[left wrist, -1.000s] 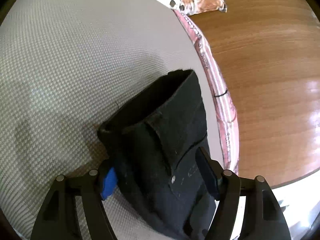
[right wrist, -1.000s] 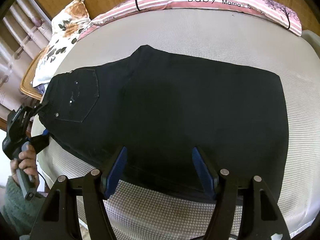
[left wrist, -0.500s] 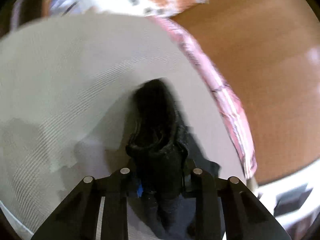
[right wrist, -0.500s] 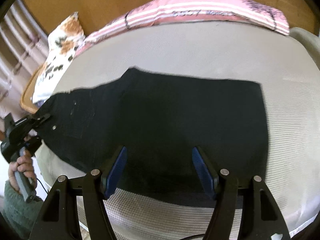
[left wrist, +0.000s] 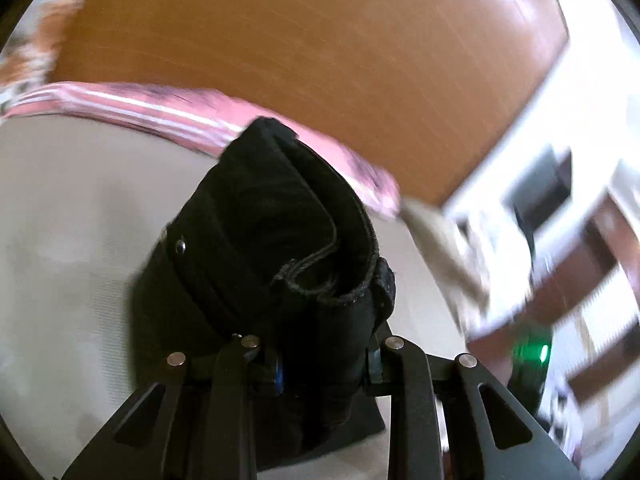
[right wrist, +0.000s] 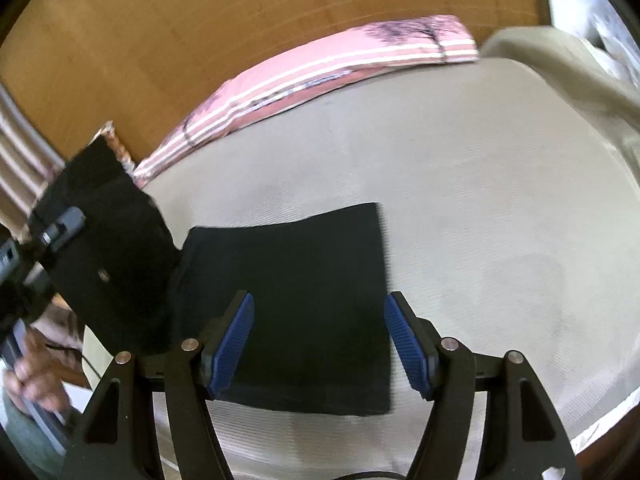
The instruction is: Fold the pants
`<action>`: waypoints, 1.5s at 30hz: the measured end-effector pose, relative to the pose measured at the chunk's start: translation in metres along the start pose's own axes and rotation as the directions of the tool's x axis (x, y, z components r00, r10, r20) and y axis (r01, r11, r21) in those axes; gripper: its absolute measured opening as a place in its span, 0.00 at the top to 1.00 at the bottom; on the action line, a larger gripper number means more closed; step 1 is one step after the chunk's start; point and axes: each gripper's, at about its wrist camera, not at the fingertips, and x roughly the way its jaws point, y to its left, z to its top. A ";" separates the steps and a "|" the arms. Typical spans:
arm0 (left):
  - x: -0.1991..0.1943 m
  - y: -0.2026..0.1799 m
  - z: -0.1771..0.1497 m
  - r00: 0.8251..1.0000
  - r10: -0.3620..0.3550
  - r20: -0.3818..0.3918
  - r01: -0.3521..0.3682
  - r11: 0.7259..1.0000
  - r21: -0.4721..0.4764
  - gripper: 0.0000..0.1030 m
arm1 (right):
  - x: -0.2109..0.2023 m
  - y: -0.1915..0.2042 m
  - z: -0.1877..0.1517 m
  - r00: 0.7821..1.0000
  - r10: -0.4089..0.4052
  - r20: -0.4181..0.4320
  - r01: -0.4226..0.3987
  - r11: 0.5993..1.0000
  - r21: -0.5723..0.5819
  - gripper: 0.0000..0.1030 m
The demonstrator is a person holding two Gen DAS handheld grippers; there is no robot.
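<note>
Black pants (right wrist: pixel 304 288) lie on a grey-white bed (right wrist: pixel 460 200). My left gripper (left wrist: pixel 324 364) is shut on the waistband end of the pants (left wrist: pixel 280 240) and holds it lifted off the bed; in the right wrist view that raised end (right wrist: pixel 108 248) stands up at the left, with the left gripper (right wrist: pixel 60 228) clamped on it. My right gripper (right wrist: pixel 320 344) is open, its blue pads (right wrist: pixel 228 344) either side of the leg end that lies flat, just above the cloth.
A pink striped pillow (right wrist: pixel 320 72) lies along the wooden headboard (right wrist: pixel 200 20). A beige blanket (right wrist: pixel 560 64) sits at the bed's right end. Shelves and furniture (left wrist: pixel 560 240) stand beyond the bed. The bed's near edge (right wrist: pixel 580 428) is close below.
My left gripper shut on the waistband and lifted it up and over toward the leg end. The flat part of the pants looks shorter. My right gripper stayed open.
</note>
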 end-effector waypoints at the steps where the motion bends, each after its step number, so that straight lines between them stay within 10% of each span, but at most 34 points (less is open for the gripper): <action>1: 0.014 -0.009 -0.005 0.999 -0.009 -0.035 0.010 0.999 0.030 0.75 | 0.000 -0.009 -0.001 1.000 0.002 -0.005 -0.002 1.000 0.020 0.35; 9: 0.119 -0.034 -0.073 0.948 0.103 -0.301 -0.030 0.971 0.237 0.74 | 0.016 -0.054 -0.004 0.991 0.116 -0.066 -0.106 0.985 0.137 0.35; 18: 0.075 -0.068 -0.079 0.955 0.058 -0.292 0.050 0.936 0.348 0.51 | 0.075 -0.059 0.005 0.875 0.461 -0.148 -0.414 0.872 0.262 0.34; 25: 0.039 -0.014 -0.062 0.969 0.175 -0.173 -0.127 0.958 0.258 0.42 | 0.105 -0.059 0.013 0.837 0.530 -0.136 -0.473 0.826 0.307 0.34; 32: 0.036 0.054 -0.060 0.946 0.272 -0.174 -0.263 0.962 0.075 0.42 | 0.133 -0.053 0.035 0.841 0.529 -0.117 -0.480 0.828 0.291 0.46; 39: 0.047 0.045 -0.066 0.940 0.304 -0.156 -0.283 0.948 0.143 0.42 | 0.123 -0.043 0.045 0.848 0.521 -0.097 -0.477 0.831 0.286 0.85; 45: 0.047 0.032 -0.050 0.950 0.298 -0.097 -0.278 0.944 0.180 0.42 | 0.083 -0.058 0.055 0.897 0.443 0.012 -0.429 0.861 0.275 0.88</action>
